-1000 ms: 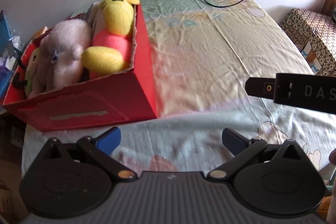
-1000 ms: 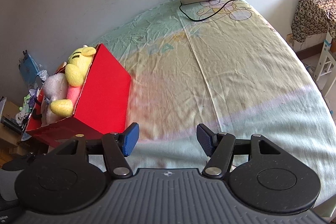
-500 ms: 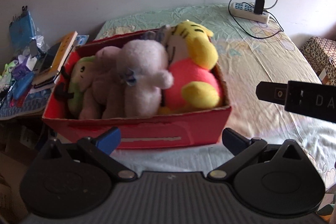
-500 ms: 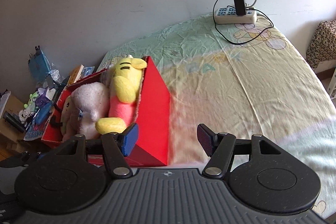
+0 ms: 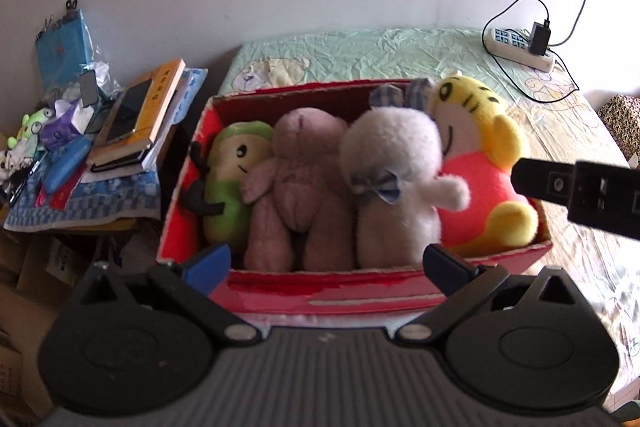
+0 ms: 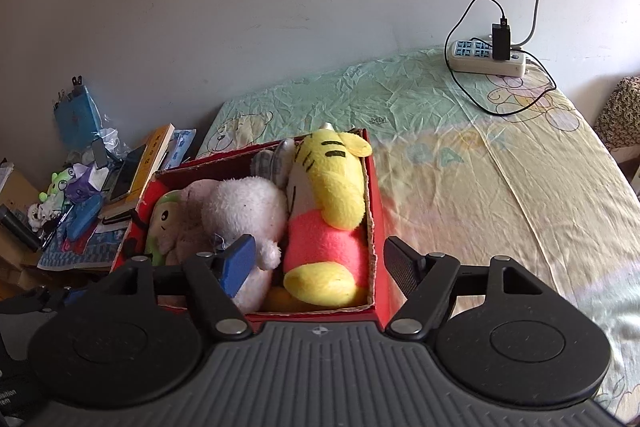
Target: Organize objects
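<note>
Both the left gripper [image 5: 326, 263] and right gripper [image 6: 320, 263] hover wide open and empty over the red box [image 5: 360, 295] packed with plush toys [image 5: 392, 187]; sorting looks finished, so retreat likely follows.

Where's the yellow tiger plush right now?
In both wrist views the yellow tiger plush sits at the right end of the red box on the bed, pressed against the white plush.
</note>
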{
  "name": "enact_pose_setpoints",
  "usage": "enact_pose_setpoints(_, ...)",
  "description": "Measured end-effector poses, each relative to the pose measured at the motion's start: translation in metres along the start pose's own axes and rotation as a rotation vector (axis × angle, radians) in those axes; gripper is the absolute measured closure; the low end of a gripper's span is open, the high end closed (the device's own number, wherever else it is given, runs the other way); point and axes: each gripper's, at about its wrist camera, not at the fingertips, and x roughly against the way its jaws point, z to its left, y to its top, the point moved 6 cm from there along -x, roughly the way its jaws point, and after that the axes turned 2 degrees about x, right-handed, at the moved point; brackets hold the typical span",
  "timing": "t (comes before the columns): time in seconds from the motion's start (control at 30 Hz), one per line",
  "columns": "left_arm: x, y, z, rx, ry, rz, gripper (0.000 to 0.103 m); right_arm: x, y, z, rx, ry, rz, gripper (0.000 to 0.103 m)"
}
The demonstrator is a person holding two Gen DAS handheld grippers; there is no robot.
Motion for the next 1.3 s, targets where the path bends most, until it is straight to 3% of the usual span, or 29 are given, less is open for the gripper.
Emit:
enact_pose_setpoints(0.53,-0.036,0.012,0.024,0.026,-0.007,0.041,0.001,-0.028,0.003,0.014,0.01,-0.107,0.04,0.024)
enact_pose_setpoints(0.97,-0.055,0.025,0.033,0.035,0.041,0.067,0.001,-0.055,0.016,0.019,0.064,-0.109,0.083,0.021)
enact_pose_setpoints(1.3,-0.063,0.031,0.033,0.008,0.025,0.065,0.001,-0.065,0.018,0.019,0.074,-0.142,0.085,0.018)
